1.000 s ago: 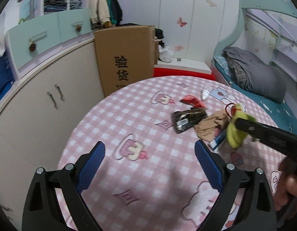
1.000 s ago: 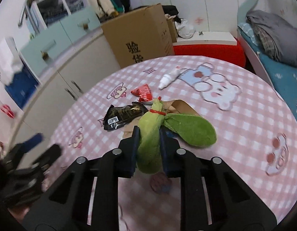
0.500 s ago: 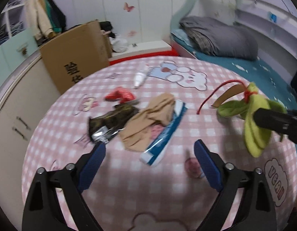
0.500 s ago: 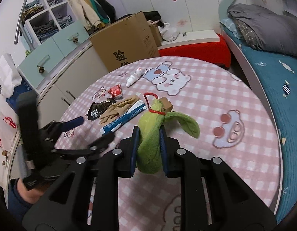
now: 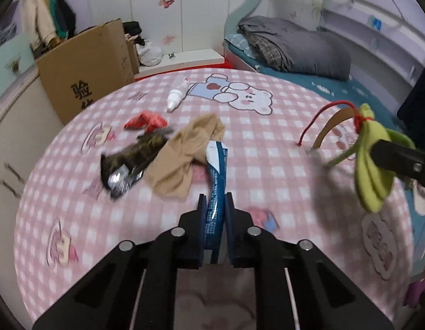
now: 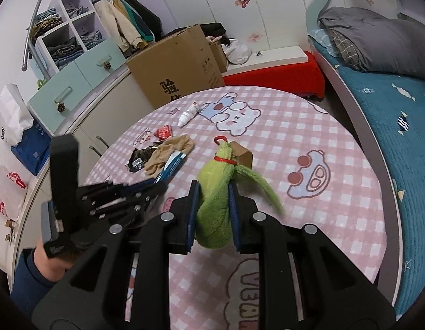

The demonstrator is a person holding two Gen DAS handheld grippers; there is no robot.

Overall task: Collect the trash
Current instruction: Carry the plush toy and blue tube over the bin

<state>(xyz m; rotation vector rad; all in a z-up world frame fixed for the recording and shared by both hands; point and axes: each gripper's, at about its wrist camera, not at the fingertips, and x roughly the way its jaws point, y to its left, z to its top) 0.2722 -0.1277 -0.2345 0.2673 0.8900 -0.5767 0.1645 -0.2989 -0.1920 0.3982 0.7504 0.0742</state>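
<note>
On the round table with the pink checked cloth [image 5: 267, 143], my left gripper [image 5: 215, 200] is closing its jaws, and the pads press on the near end of a long blue wrapper [image 5: 216, 170]. Its far end lies under a tan stocking [image 5: 184, 159]. A black wrapper [image 5: 129, 162], a red wrapper [image 5: 146, 121] and a small white bottle [image 5: 176, 99] lie beyond. My right gripper [image 6: 212, 189] is shut on a green plush piece [image 6: 212, 170] with a red tie and a cardboard tag, held above the table's right side.
A small pink and blue scrap [image 5: 263, 216] lies just right of the left gripper. A cardboard box [image 5: 85, 74] stands behind the table, cabinets [image 6: 74, 82] and bags [image 6: 8, 121] to the left. The bed [image 6: 391, 96] runs along the right.
The left gripper swung right and down to the blue wrapper, and its wide-open jaws closed on it. The right gripper carried the green plush piece up and to the right.
</note>
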